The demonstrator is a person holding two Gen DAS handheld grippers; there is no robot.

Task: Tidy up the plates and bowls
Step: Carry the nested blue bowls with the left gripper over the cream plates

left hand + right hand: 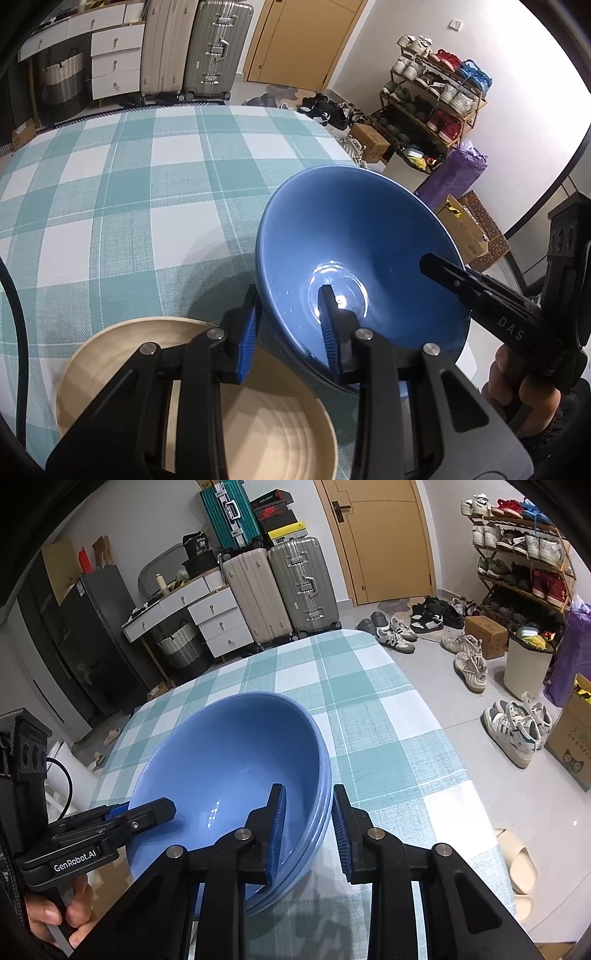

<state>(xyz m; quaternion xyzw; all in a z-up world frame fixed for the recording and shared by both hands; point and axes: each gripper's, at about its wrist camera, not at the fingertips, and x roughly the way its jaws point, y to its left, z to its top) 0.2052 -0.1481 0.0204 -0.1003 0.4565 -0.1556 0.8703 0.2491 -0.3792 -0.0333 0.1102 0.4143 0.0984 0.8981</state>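
Observation:
A stack of blue bowls [354, 236] stands on the checked tablecloth [129, 192]; it also shows in the right wrist view [229, 760]. My left gripper [290, 328] straddles the near rim, one finger outside and one inside, with a gap to the wall. My right gripper [308, 827] straddles the opposite rim the same way, jaws apart. Each gripper shows in the other's view: the right one [443, 273] and the left one [147, 812]. A beige plate [192, 406] lies just below the left gripper.
The table edge [454, 746] runs close to the bowls on the right. Beyond it are shoes on the floor [517, 731], a shoe rack [436, 103], cardboard boxes [469, 229], suitcases [280, 587] and white drawers [218, 620].

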